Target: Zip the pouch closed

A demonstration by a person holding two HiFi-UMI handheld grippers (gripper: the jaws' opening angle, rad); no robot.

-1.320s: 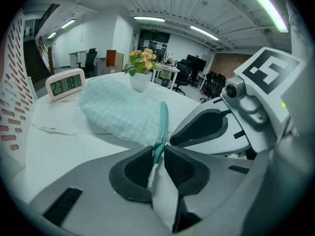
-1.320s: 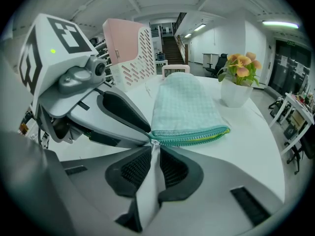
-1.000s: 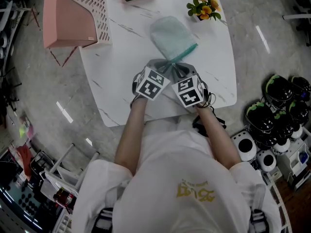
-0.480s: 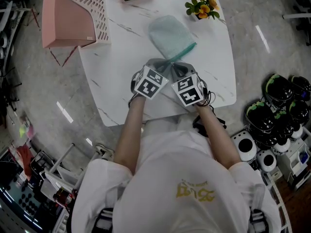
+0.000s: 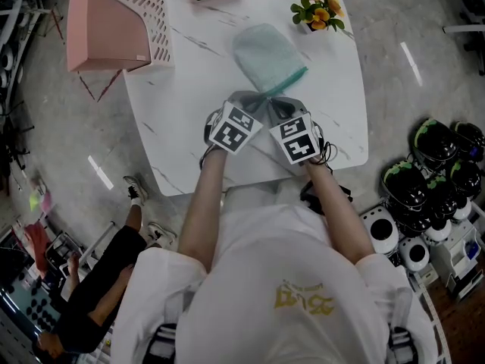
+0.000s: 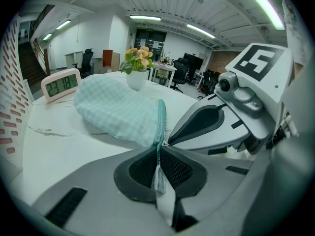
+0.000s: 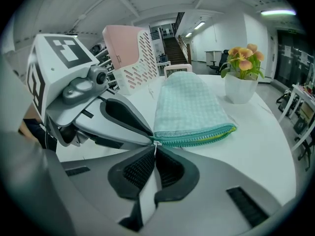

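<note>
Head view: high above person, steeply down on whole worktop [image 5: 174,112], floor around. Left gripper view: low, just over worktop, faces pouch [image 6: 118,112] close ahead, clock [image 6: 61,84] beyond. Right gripper view: equally low, from other side, pink rack [image 7: 129,50] beyond. All share pouch, flower pot [image 5: 318,12].
</note>
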